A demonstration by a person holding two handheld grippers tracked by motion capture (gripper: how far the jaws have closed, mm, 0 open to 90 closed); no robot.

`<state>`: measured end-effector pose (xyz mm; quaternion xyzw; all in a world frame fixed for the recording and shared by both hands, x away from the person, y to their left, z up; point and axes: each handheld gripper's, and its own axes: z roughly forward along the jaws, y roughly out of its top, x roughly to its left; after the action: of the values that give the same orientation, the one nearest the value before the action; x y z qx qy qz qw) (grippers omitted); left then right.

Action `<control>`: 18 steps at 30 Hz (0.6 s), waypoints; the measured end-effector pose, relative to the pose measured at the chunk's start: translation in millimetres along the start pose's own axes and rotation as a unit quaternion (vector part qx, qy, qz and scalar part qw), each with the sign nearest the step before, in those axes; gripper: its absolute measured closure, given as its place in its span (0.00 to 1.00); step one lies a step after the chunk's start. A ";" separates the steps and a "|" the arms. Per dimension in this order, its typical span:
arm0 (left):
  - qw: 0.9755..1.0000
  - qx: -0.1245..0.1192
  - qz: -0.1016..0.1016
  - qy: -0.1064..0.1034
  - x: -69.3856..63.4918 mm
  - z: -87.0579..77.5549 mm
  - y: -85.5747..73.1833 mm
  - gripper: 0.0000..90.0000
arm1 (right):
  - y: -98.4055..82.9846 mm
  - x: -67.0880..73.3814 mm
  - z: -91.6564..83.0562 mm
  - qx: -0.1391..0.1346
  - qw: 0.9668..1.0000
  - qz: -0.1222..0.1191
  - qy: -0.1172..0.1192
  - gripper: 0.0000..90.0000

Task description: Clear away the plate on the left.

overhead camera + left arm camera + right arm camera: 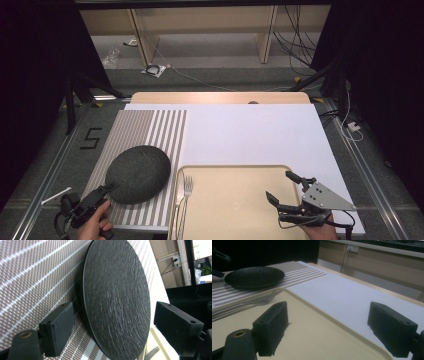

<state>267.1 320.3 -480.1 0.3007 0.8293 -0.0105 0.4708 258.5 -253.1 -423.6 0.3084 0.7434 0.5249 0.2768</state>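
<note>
Reaching for the black plate

Our left gripper (107, 190) straddles the black plate's (138, 173) rim, jaws wide, to pinch it; our right gripper (283, 191) hovers over the tray (235, 210), agape, empty.

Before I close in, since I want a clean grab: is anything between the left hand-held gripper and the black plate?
Nothing visible. The left hand-held gripper is open with the black plate directly ahead, its rim between the jaws, on the striped mat.

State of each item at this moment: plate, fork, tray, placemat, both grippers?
Black plate: flat on the striped placemat, empty.
Striped placemat: lying flat on the table.
Fork: lying on the tray's left edge.
Tray: flat, otherwise bare.
Left gripper: open, jaws either side of the plate's rim.
Right gripper: open, over the tray, empty.
</note>
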 end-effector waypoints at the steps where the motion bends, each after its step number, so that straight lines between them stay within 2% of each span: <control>1: 1.000 0.001 -0.009 0.000 1.5 0.6 -0.4 0.19 | 0.0 0.1 0.0 0.000 1.000 0.000 0.000 0.20; 6: 0.999 -0.002 -0.041 -0.010 6.4 0.4 -2.7 0.24 | -0.1 -0.1 0.2 0.000 1.000 0.000 0.000 0.20; 11: 0.997 -0.008 -0.079 -0.021 10.6 0.8 -7.2 0.27 | -0.1 0.0 0.4 0.000 1.000 0.001 0.000 0.20; 14: 0.995 -0.004 -0.095 -0.028 12.4 3.6 -10.2 0.28 | -0.2 -0.2 0.5 -0.001 1.000 0.000 0.000 0.20; 18: 0.994 0.000 -0.105 -0.034 14.0 7.2 -13.8 0.31 | -0.2 -0.2 0.5 0.000 1.000 0.000 0.000 0.20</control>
<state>260.4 313.7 -498.8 0.2113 0.8398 -0.0706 0.4951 258.9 -253.0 -423.9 0.3087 0.7431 0.5253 0.2768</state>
